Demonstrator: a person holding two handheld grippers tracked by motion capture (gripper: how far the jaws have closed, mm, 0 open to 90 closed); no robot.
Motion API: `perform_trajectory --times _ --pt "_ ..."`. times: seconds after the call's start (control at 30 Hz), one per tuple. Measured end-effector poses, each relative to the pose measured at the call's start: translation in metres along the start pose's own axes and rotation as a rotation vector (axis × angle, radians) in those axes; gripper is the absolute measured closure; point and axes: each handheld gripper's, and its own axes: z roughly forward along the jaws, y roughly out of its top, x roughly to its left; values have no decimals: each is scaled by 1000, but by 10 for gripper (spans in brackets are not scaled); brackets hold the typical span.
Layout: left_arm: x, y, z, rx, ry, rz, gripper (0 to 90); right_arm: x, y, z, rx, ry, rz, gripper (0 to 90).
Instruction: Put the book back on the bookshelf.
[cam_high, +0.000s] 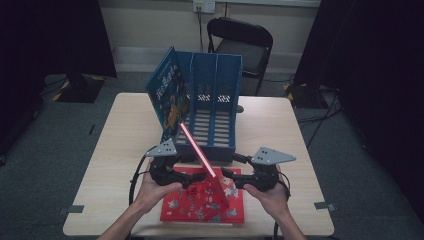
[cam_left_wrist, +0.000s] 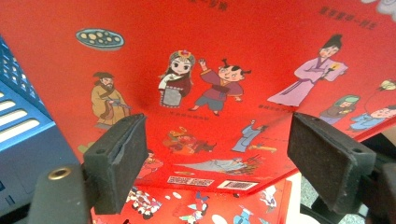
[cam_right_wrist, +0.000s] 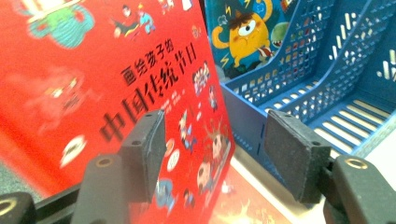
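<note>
I am working at the near edge of the bench (cam_high: 300, 210), with both hands low over the flat red book (cam_high: 190, 207) lying there. My left gripper (cam_left_wrist: 215, 154) is standing wide open, nothing clamped, its pads either side of the raised red book (cam_left_wrist: 210, 70) whose back cover is tilting over it. My right gripper (cam_right_wrist: 212, 154) is also spread wide and gripping nothing, its left pad just beside that book's front cover, whether touching I cannot tell. In the high view my left gripper (cam_high: 182, 181) and right gripper (cam_high: 235, 181) are flanking the raised red book (cam_high: 200, 150), which is standing on its lower edge above the flat one and leaning with its top toward the blue file rack (cam_high: 212, 107).

To do this well, I am judging that the book needs steadying from both faces, so I should be closing one gripper on the cover near the bottom edge before lifting. Squeezing lightly matters, since a thin cover will bend. Further off, the rack sits mid-bench with a blue picture book (cam_high: 167, 97) leaning in its left slot. I am aiming at a free slot beside it, keeping the book upright and its spine leading so it is not catching on the dividers.
</note>
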Motion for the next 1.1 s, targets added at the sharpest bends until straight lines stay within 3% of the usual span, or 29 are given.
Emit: perform_trajectory --times 0.2,0.37,0.57,0.83,0.93,1.1 --pt "0 0 0 -3 6 -2 202 12 -8 -24 -9 23 -17 370" --pt "2 -1 1 5 12 -7 204 21 -11 -32 -11 48 -23 366" --pt "3 -1 1 5 18 -16 207 34 -15 -36 -29 115 -23 317" --pt "3 -1 2 7 27 -21 215 44 -13 -14 12 152 -57 290" --pt "2 -1 2 -4 48 -14 260 46 -9 2 24 132 -78 311" --pt "4 -2 3 -4 60 -30 259 48 -7 14 26 114 -84 347"
